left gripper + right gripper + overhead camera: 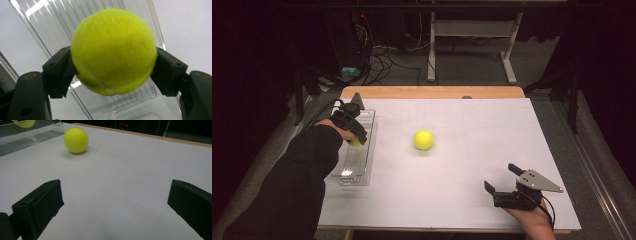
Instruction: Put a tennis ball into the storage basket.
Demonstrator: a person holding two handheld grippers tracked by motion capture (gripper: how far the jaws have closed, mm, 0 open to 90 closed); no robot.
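Left gripper (pixel 113 67) fingers (pixel 58 72) clamp tennis ball (pixel 113 50); right gripper (pixel 115 202) gapes wide.

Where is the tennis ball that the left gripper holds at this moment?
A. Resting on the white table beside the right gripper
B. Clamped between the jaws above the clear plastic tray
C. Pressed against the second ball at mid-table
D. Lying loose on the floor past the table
B: in the left gripper view the held tennis ball sits between both black jaws of the left gripper, with the ribbed clear plastic tray behind it.
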